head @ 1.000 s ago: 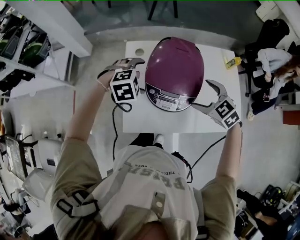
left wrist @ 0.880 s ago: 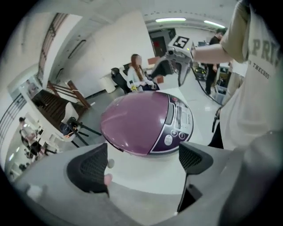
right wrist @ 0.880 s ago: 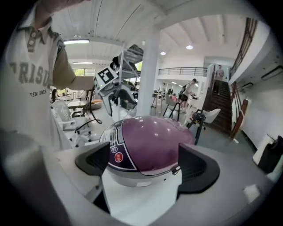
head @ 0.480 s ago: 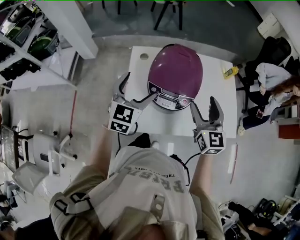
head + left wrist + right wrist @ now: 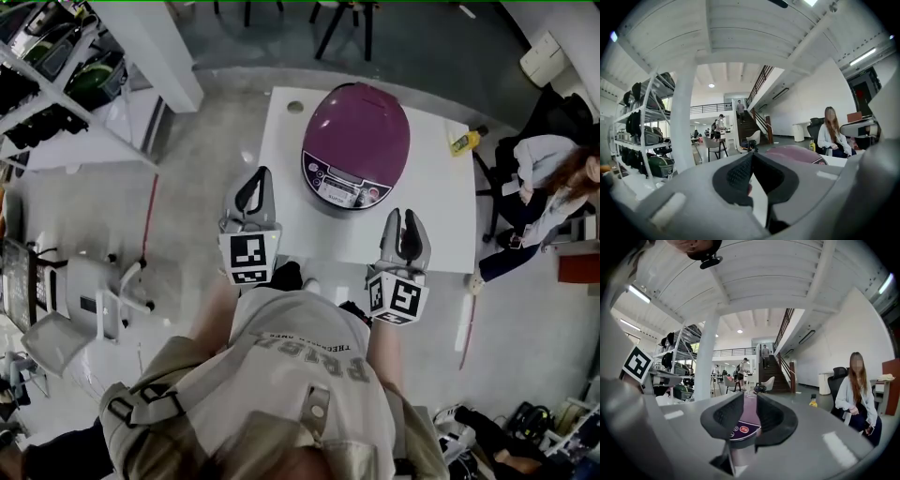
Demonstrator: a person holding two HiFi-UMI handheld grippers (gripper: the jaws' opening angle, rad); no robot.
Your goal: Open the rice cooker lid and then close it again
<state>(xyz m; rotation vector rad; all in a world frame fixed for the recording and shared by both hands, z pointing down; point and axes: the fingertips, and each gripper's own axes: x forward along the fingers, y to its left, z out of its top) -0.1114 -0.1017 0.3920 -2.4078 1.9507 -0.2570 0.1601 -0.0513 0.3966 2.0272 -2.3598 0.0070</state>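
The purple rice cooker [image 5: 356, 141] stands on the white table [image 5: 291, 225] with its lid down and its control panel facing me. My left gripper [image 5: 263, 172] hovers at the table's front left corner, away from the cooker, jaws shut on nothing. My right gripper [image 5: 405, 217] hangs over the front right edge, its jaws closing with a narrow gap and nothing between them. In the left gripper view the cooker's dome [image 5: 797, 153] shows beyond the closed jaws. In the right gripper view the cooker's panel [image 5: 743, 426] shows through the gap of the right gripper [image 5: 750, 405].
A small yellow bottle [image 5: 464, 142] stands at the table's far right corner. A person [image 5: 553, 173] sits to the right of the table. Shelves with bags [image 5: 52, 80] and a white column [image 5: 159, 47] stand on the left, a chair [image 5: 89, 305] below them.
Both grippers have drawn back from the cooker's sides toward me, to the table's front edge. The left jaws went from wide open to shut, and the right jaws narrowed.
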